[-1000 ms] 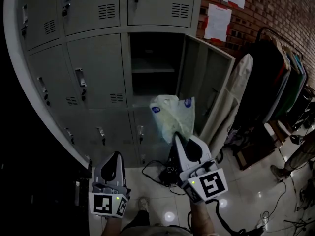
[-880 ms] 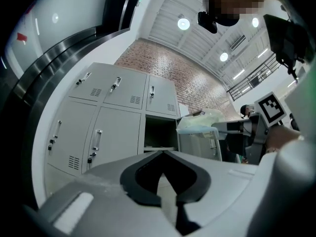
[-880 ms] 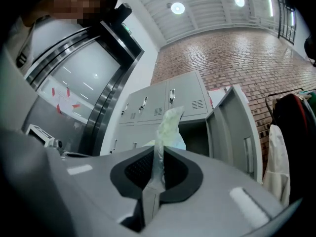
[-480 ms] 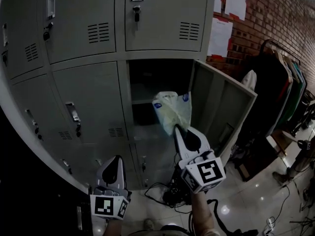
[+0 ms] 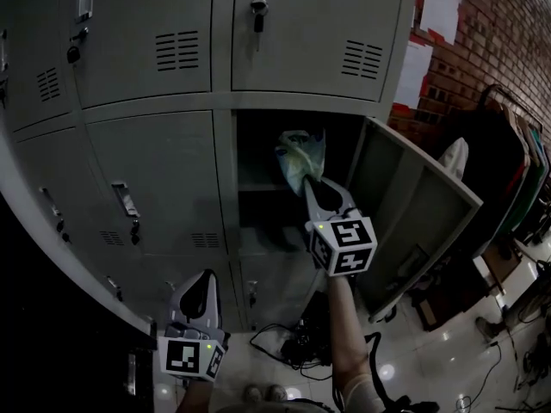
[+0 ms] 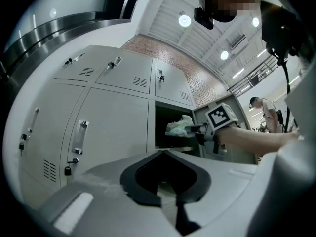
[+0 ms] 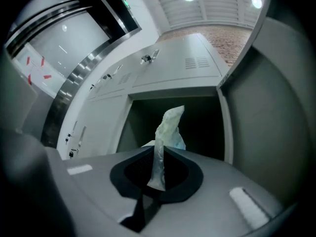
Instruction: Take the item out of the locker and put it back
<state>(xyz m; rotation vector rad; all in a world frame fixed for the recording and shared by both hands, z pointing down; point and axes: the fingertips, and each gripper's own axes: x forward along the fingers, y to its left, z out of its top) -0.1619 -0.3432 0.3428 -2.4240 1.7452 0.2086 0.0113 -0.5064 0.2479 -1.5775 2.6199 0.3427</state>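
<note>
Currently, the right gripper (image 5: 310, 186) has its jaws clamped on the twisted neck of the plastic bag (image 5: 300, 153), at the open locker compartment (image 5: 255, 198), frame centre. Judged light, soft and slippery: grip the gathered film. The left gripper (image 5: 196, 292), lower left, is closed and empty.

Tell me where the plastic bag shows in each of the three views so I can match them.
Head view: plastic bag upper centre, held by the right gripper in the mouth of the open locker.
Left gripper view: bag centre right, before the same dark opening.
Right gripper view: bag centre, rising from the shut jaws.
Shared landmark: the open locker, in all three.
</note>
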